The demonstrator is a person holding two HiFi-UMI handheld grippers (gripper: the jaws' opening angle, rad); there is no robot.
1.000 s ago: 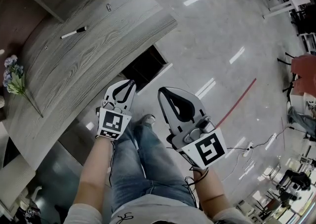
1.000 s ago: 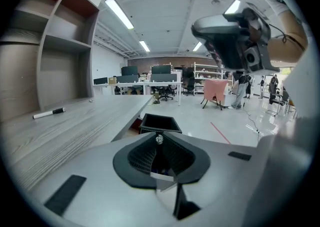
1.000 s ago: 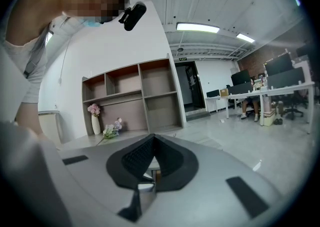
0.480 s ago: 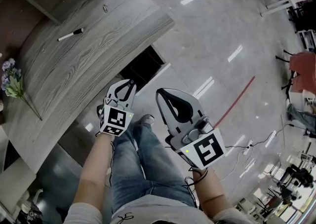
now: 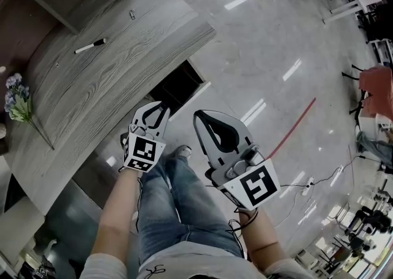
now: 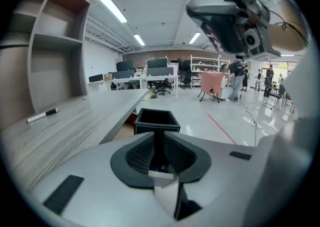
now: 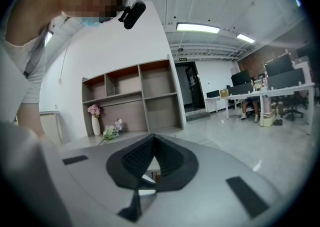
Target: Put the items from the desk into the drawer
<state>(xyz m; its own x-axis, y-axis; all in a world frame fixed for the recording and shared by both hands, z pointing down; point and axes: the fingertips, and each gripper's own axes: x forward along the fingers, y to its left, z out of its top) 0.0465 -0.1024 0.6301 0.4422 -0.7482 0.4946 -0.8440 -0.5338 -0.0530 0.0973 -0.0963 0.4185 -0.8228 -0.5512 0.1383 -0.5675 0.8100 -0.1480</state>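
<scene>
- Head view: the desk [image 5: 123, 69] runs off the left edge. It carries one marker [image 5: 91, 45], one small clip [image 5: 132, 13], too small to make out further, and one flower sprig [image 5: 17, 94]. A black box [image 5: 178, 84] sits at the desk's front edge, partly hidden under it. The left gripper [image 5: 158, 110] and right gripper [image 5: 202, 121] hang side by side over bare floor, well apart from the marker and clip. Open floor lies to the right.
- Left gripper view: the left gripper [image 6: 159, 151] has its jaws pressed together on nothing. Past them stands the black box [image 6: 156, 119], open-topped, its base hidden. The marker [image 6: 44, 115] lies far left on the desk.
- Right gripper view: the right gripper [image 7: 152, 153] has its jaws closed and empty. Beyond are a shelf unit [image 7: 135, 101], one vase [image 7: 95, 126] and the flower sprig [image 7: 112, 131].
</scene>
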